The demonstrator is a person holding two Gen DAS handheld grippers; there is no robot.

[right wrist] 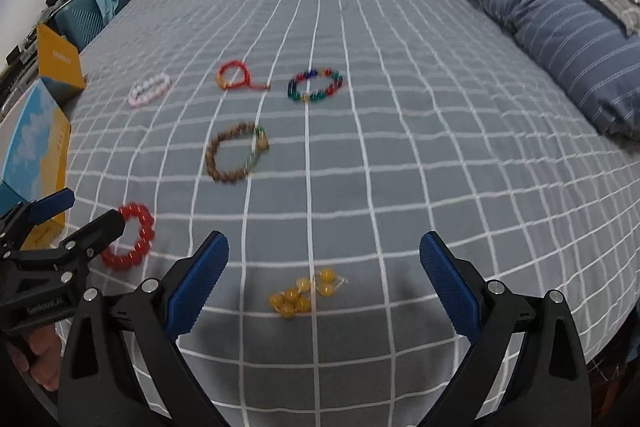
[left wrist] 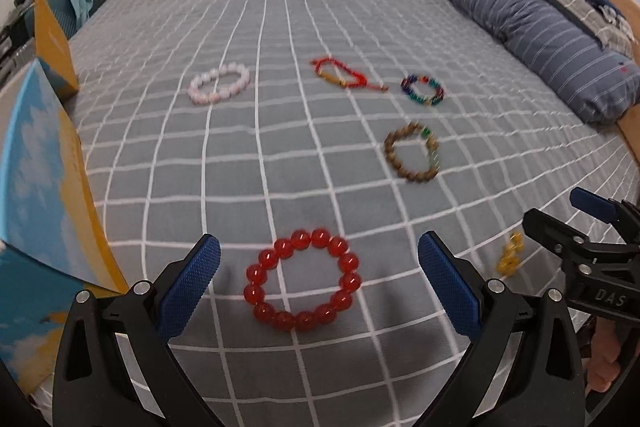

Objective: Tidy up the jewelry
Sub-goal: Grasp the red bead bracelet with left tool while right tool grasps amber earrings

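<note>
Nearby, box [left wrist: 36, 163] beside loose red bracelet [left wrist: 302, 279].

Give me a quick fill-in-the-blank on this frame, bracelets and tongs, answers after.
1. The left tongs are open around the ____ bead bracelet.
2. The right tongs are open over a bunched cluster of ____ beads.
3. The bracelets lie on a grey bedsheet with a white ____ pattern.
4. The striped pillow is ____ in colour.

Answers: red; yellow; grid; blue
</note>
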